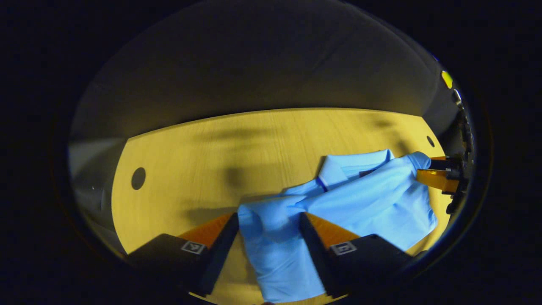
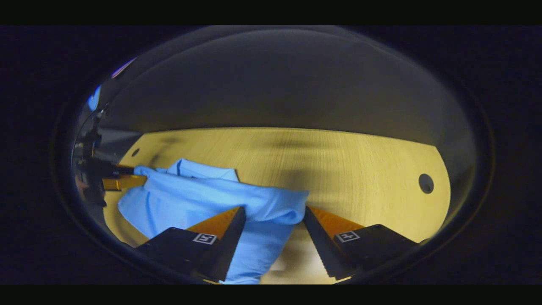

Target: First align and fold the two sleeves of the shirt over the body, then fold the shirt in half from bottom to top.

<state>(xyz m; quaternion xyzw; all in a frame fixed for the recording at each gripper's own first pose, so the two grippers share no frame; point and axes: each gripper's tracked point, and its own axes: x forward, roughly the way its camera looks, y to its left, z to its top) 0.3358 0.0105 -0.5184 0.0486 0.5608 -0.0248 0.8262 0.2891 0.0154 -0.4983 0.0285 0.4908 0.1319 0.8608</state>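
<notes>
A light blue shirt (image 1: 372, 199) lies bunched on the yellow wooden table (image 1: 254, 148), its collar (image 1: 351, 167) toward the far side. In the left gripper view, my left gripper (image 1: 266, 218) is shut on a fold of the shirt, and cloth hangs down between its fingers. Farther right, my right gripper (image 1: 427, 167) holds another edge of the shirt. The right gripper view has my right gripper (image 2: 274, 209) shut on a rounded fold of the shirt (image 2: 190, 195), which stretches left to the left gripper (image 2: 137, 174). The cloth sags between the two grippers.
The table (image 2: 360, 169) has round holes near its corners (image 1: 138, 178) (image 2: 426, 183). A dark cloth wall (image 1: 262, 63) rises right behind its far edge. Bare tabletop lies beyond the shirt.
</notes>
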